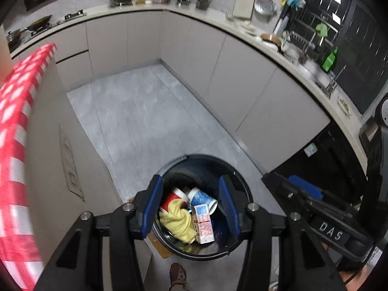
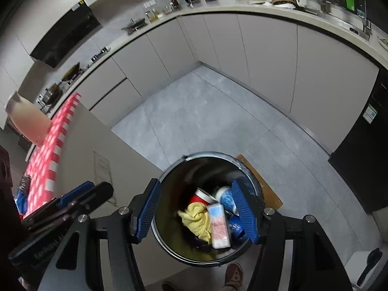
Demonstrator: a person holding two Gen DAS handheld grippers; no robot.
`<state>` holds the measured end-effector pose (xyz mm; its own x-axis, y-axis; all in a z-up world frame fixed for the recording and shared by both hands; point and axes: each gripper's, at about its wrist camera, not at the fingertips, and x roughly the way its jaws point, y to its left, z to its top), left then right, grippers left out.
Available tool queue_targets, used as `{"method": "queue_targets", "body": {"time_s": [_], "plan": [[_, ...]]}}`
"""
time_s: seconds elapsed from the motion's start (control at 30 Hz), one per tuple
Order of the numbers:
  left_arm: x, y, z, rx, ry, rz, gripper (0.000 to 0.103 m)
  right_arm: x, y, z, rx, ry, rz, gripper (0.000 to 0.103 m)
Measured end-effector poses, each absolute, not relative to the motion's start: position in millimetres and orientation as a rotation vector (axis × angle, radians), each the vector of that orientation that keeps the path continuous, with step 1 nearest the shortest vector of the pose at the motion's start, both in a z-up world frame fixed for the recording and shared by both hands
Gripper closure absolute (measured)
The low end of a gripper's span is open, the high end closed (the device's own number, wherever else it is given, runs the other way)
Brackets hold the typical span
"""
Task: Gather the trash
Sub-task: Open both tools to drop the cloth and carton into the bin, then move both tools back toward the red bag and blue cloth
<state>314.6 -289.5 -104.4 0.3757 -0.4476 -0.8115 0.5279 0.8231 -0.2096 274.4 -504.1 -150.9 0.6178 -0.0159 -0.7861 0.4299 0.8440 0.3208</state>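
Left wrist: trash (image 1: pixel 189 215) in bin (image 1: pixel 206 162) below released, empty fingers (image 1: pixel 152 203).

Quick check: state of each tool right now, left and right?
Left tool: open, holding nothing, above the trash bin.
Right tool: open, holding nothing, above the same bin.
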Motion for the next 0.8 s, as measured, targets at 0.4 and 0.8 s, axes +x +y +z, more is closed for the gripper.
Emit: {"method": "queue_targets", "body": {"time_s": [0.4, 0.8], "plan": [[299, -227, -50, 0.011, 0.944, -0.642, 0.047, 269, -427, -97, 0.447, 0.816, -0.242, 0.040], [291, -123, -1, -0.060, 0.845, -0.528, 0.035, 265, -327, -34, 0.376, 0.749, -0.162, 0.036]]}}
